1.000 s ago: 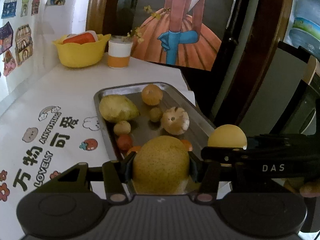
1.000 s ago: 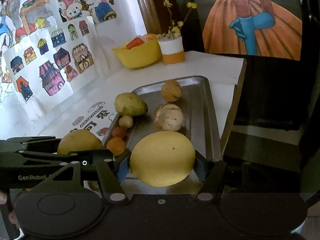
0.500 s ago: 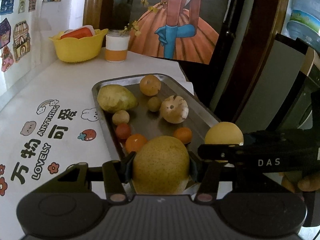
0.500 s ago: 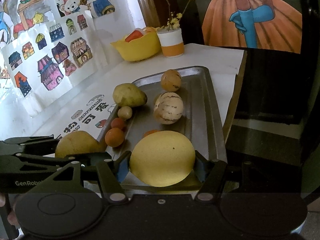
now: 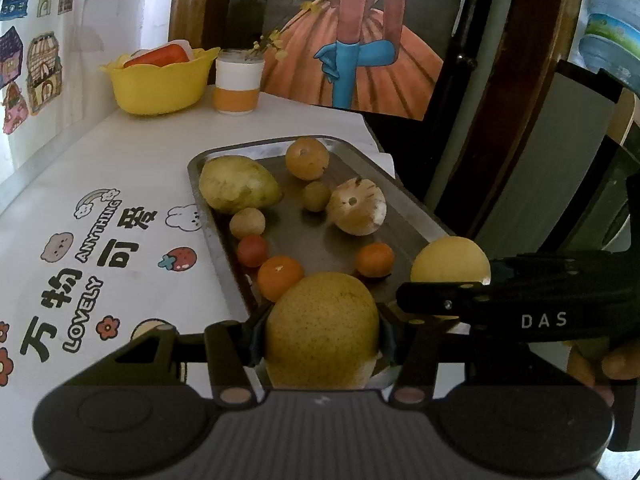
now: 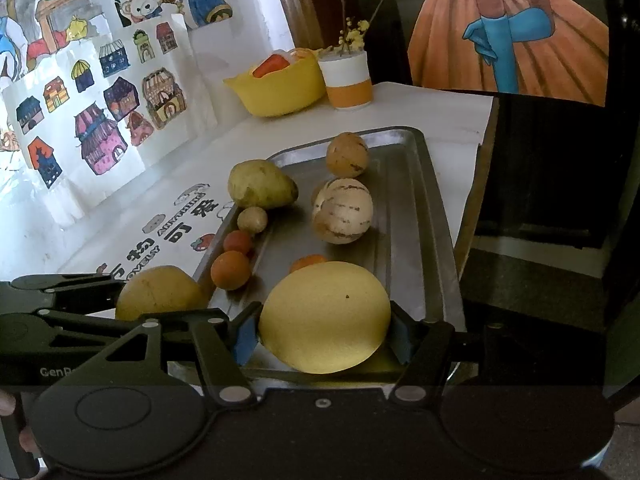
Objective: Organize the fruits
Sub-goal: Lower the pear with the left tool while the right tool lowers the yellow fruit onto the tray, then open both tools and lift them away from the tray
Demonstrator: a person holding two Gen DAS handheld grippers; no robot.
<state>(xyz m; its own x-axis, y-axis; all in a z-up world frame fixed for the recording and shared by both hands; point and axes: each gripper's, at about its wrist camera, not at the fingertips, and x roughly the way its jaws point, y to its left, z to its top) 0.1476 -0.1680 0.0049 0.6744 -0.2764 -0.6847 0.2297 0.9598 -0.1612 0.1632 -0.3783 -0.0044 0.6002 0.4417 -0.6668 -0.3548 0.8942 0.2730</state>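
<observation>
Two tools grip fruit — speckled pear [image 5: 322, 328], smooth yellow melon [image 6: 325, 316].

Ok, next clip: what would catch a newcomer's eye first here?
Two big fruits fill the foreground: a speckled pear clamped in the left gripper and a smooth yellow fruit clamped in the right gripper, both at the near end of the metal tray. Behind them the tray holds smaller fruits, notably a striped pale melon mid-tray.

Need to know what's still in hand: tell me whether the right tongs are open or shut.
Shut on the smooth yellow round fruit: both blue pads of the right tongs press its sides, held above the silver metal tray's near end.
</observation>
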